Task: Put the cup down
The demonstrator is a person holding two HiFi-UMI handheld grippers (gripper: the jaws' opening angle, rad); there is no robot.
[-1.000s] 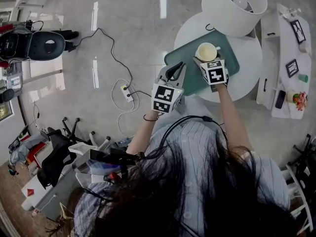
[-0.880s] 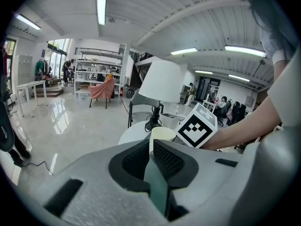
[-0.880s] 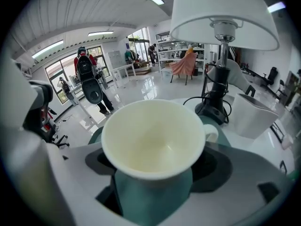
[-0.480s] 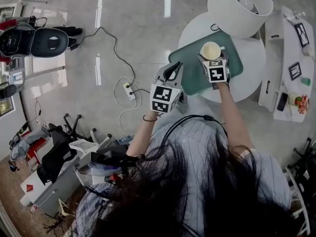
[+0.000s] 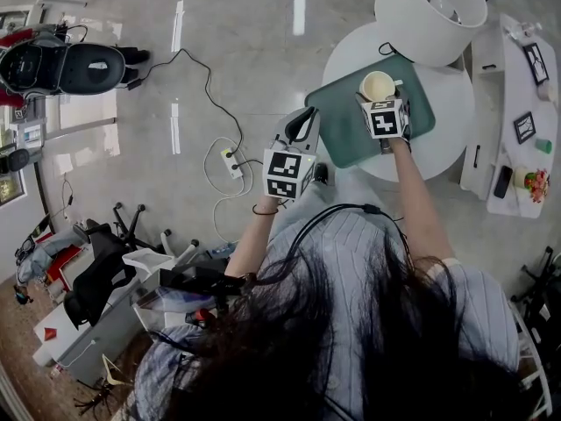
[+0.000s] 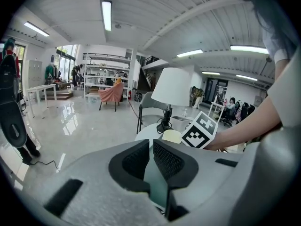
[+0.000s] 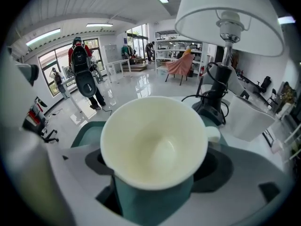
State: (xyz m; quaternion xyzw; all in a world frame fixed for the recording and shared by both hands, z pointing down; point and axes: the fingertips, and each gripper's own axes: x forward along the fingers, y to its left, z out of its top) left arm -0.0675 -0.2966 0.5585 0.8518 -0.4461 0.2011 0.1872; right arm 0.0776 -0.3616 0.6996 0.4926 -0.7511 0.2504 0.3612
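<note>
A cream cup (image 5: 378, 86) with a small handle is held mouth-up over the green tray (image 5: 337, 125) on the round white table (image 5: 447, 103). My right gripper (image 5: 382, 105) is shut on the cup. In the right gripper view the cup (image 7: 155, 149) fills the space between the jaws, with the tray (image 7: 89, 133) beneath it; whether the cup's base touches the tray is hidden. My left gripper (image 5: 304, 126) hangs off the table's left edge, jaws together and holding nothing. Its pads (image 6: 169, 161) nearly meet in the left gripper view.
A lamp with a white shade (image 5: 429, 3) stands at the table's far side, its black base (image 7: 214, 102) just behind the cup. A white side shelf (image 5: 517, 103) with small items is to the right. A power strip and cable (image 5: 230, 160) lie on the floor to the left.
My right gripper, still holding the cup, has eased forward and down over the tray. The left gripper has barely moved.
</note>
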